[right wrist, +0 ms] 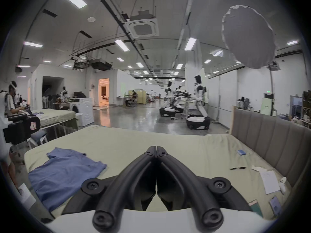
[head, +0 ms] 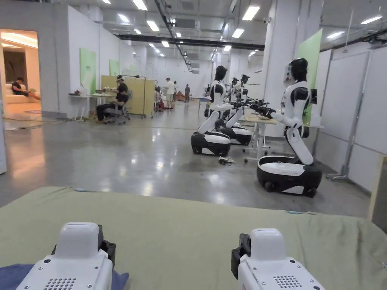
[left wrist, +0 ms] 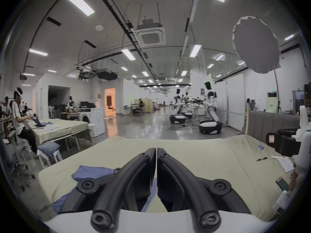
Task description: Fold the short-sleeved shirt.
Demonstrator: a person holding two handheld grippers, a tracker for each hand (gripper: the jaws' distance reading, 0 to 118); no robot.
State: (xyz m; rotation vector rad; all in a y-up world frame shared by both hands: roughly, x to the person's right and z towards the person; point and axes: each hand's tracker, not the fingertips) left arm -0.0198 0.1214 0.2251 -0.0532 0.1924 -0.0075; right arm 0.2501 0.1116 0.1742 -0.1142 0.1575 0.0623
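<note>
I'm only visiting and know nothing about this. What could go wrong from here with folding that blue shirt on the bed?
1. Both the left gripper and the right gripper are shut and hold nothing; they must open before they can grasp.
2. The shirt lies near the edge of the bed, so a pull might drag it off.
3. The pen and papers could snag if the shirt is spread that way.

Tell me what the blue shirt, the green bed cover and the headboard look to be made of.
Blue short-sleeved shirt: soft, matte knit, probably cotton; it lies limp with gentle creases. Pale green bed cover: matte woven cloth, wrinkled near the edges. Grey padded headboard: upholstered, with vertical stitched channels; fabric or faux leather, I cannot tell which.
</note>
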